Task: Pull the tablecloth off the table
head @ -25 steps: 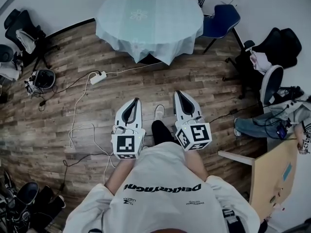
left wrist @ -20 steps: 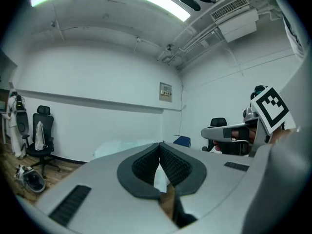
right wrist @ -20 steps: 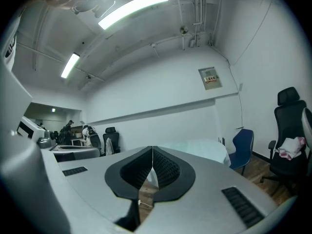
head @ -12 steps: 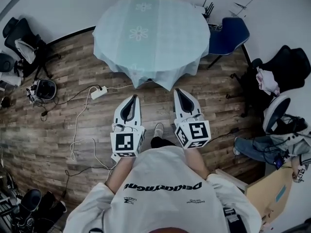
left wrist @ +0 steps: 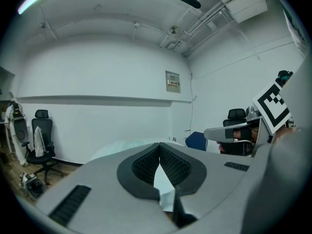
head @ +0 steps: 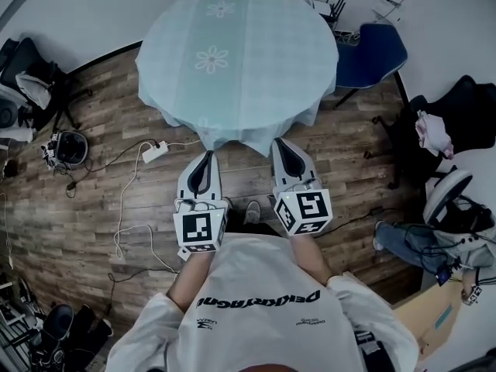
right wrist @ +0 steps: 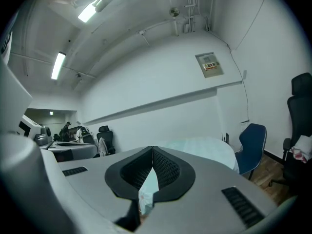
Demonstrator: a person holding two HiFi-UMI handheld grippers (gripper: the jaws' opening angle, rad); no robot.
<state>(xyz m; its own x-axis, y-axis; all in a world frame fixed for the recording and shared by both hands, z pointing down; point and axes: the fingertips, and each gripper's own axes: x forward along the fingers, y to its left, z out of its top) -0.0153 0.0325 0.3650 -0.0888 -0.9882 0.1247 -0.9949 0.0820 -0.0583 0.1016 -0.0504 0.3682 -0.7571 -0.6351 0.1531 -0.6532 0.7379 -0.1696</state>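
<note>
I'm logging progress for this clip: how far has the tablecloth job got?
Done: nothing of the pull itself. The tablecloth lies fully spread, draping on every side. In hand: the left gripper and right gripper are held side by side close to its near hanging edge, both shut and empty. Left: open the jaws, grip the hem, and pull the cloth away.

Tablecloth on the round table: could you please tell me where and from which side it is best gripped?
Grip the tablecloth at its near hanging hem, coming in low from this side: there it drapes free in folds, whereas its top lies flat.
</note>
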